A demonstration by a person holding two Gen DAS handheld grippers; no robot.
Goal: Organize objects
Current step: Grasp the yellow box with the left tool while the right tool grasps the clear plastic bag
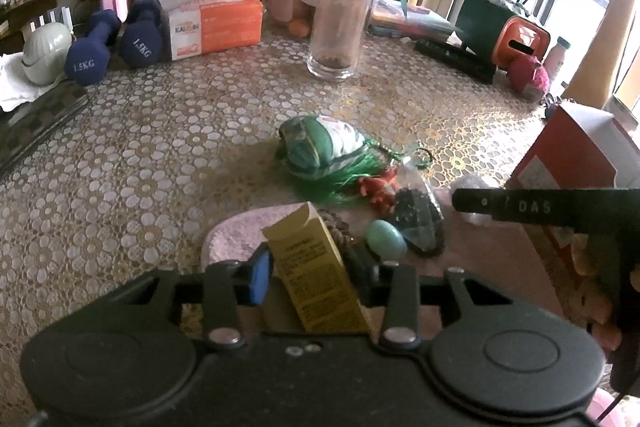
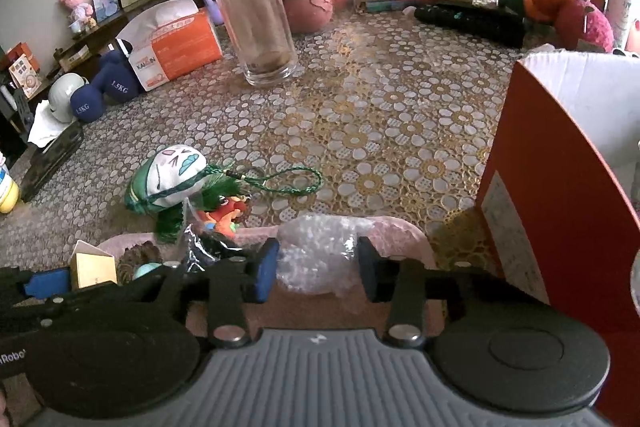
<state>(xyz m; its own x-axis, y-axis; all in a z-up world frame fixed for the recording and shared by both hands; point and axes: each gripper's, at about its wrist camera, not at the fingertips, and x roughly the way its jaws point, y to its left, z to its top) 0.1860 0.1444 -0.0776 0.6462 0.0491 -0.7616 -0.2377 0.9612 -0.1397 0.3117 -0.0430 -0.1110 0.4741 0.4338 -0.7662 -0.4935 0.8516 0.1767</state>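
Note:
My left gripper (image 1: 316, 281) is shut on a small yellow box (image 1: 316, 275), held over a pink mat (image 1: 236, 231). On the mat lie a mint egg (image 1: 386, 239), a dark packet (image 1: 418, 217) and a red toy (image 1: 376, 191). A green-and-white plush charm (image 1: 320, 147) lies just beyond. My right gripper (image 2: 318, 269) has its jaws on either side of a clear bubble-wrap wad (image 2: 316, 251) on the mat (image 2: 400, 231); they look open. An open red box (image 2: 560, 195) stands at the right. The yellow box also shows in the right wrist view (image 2: 94, 269).
A tall glass jar (image 1: 344, 11) stands mid-table on the flowered tablecloth (image 2: 380, 115). An orange tissue box (image 1: 212, 23), two blue dumbbells (image 1: 112, 43), a green-orange case (image 1: 504, 27) and a dark remote (image 2: 468, 19) line the back.

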